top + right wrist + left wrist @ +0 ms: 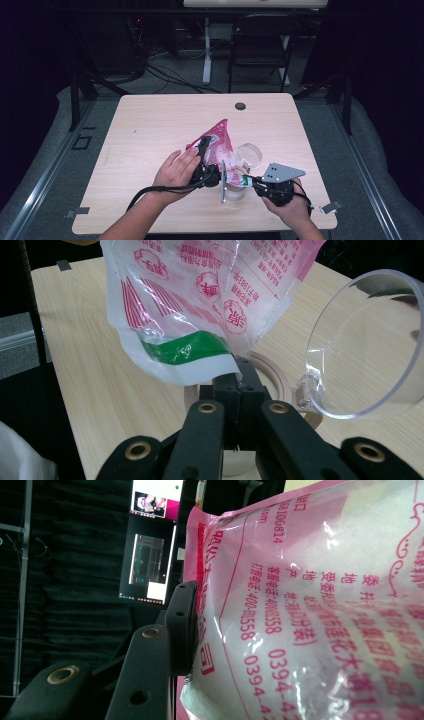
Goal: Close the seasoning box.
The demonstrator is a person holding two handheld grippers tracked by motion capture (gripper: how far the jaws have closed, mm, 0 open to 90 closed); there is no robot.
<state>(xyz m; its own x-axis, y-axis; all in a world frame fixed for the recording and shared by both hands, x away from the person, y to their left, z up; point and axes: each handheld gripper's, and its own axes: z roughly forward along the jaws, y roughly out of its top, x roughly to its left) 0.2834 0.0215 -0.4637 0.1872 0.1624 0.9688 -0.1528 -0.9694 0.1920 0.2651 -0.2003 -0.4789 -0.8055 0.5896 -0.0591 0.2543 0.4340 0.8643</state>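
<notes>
A pink and white printed plastic bag [220, 136] of white grains hangs tilted over the middle of the table. My left gripper [204, 146] is shut on its upper side. In the left gripper view one black finger [181, 625] presses the bag [310, 605], and the other jaw is hidden behind it. From the right, my right gripper [246, 181] pinches the bag's lower corner. In the right gripper view that gripper [239, 371] is shut on the edge just below the bag's green strip [185, 347]. Under that corner stands a clear jar [234, 192] with a wooden rim [272, 375], its round clear lid [365, 345] swung open.
The light wooden table [150, 130] has a black grommet [240, 106] near its far edge. A dark folding chair [260, 45] and cables are on the floor behind it. A lit monitor [150, 555] stands far off in the left gripper view.
</notes>
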